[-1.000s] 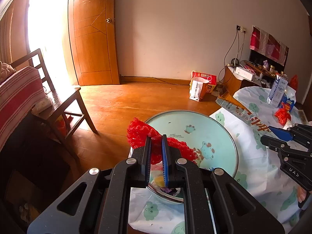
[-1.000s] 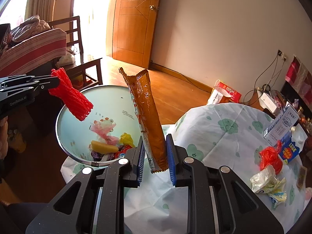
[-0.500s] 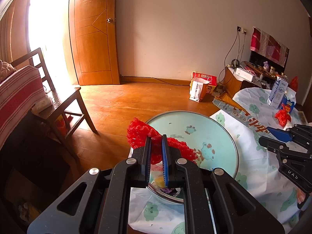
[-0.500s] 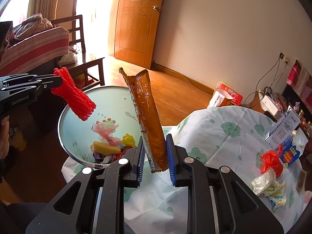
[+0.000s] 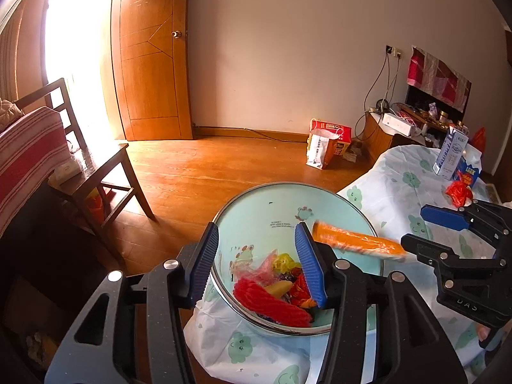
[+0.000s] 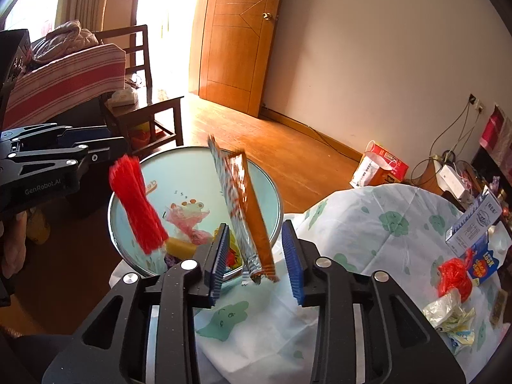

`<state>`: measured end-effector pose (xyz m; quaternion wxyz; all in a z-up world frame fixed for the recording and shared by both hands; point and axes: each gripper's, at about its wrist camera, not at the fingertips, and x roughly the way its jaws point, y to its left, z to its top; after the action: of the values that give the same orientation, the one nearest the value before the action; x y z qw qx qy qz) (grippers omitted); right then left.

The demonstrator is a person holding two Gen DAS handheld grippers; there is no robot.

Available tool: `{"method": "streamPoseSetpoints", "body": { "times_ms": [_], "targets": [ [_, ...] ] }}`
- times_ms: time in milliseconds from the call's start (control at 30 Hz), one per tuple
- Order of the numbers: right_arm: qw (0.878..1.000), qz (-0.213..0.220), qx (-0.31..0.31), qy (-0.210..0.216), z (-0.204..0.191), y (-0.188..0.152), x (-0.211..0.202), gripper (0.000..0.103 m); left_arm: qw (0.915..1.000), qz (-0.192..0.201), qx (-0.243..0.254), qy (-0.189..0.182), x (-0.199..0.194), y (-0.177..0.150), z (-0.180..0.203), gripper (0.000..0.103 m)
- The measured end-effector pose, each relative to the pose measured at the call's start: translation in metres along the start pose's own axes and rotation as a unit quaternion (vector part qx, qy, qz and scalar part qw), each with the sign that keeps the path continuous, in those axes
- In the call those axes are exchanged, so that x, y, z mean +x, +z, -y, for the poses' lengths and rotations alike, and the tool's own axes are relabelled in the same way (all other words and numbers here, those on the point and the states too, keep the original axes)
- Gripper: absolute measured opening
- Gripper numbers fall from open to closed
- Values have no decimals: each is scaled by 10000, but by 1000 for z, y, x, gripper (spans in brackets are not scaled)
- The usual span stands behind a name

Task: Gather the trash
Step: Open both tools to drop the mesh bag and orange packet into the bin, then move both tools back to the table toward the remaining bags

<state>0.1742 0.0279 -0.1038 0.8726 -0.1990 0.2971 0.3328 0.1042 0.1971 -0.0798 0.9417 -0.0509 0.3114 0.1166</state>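
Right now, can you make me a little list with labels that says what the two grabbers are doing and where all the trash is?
left gripper: jaws open, above the bin
right gripper: jaws open, nothing clamped
red mesh netting: loose, falling toward the bin
orange snack wrapper: loose between the right jaws, tipping toward the bin
trash bin: pale blue, wrappers inside
left on table: red plastic bag, crumpled wrapper, milk carton

The table (image 6: 368,224), under a frog-print cloth, carried a pale-blue basin (image 5: 288,204), a milk carton (image 6: 476,224), a red bag (image 6: 454,276) and crumpled wrappers (image 6: 448,313).
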Motion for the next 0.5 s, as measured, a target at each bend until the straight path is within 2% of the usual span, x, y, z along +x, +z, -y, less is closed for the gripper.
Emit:
{"method": "streamPoseSetpoints", "body": {
  "times_ms": [133, 200, 333, 500],
  "targets": [
    [10000, 19, 62, 0, 2, -2, -1, 52, 10000, -35, -57, 47, 2, -2, 0, 60],
    [10000, 33, 88, -10, 3, -4, -3, 58, 9999, -41, -67, 91, 3, -3, 1, 70],
    [9999, 49, 118, -84, 9, -12, -11, 64, 9999, -69, -73, 136, 5, -6, 5, 84],
    [9991, -29, 270, -326, 32, -34, -27, 66, 9998, -187, 18, 7, 14, -13, 20, 86]
  ]
}}
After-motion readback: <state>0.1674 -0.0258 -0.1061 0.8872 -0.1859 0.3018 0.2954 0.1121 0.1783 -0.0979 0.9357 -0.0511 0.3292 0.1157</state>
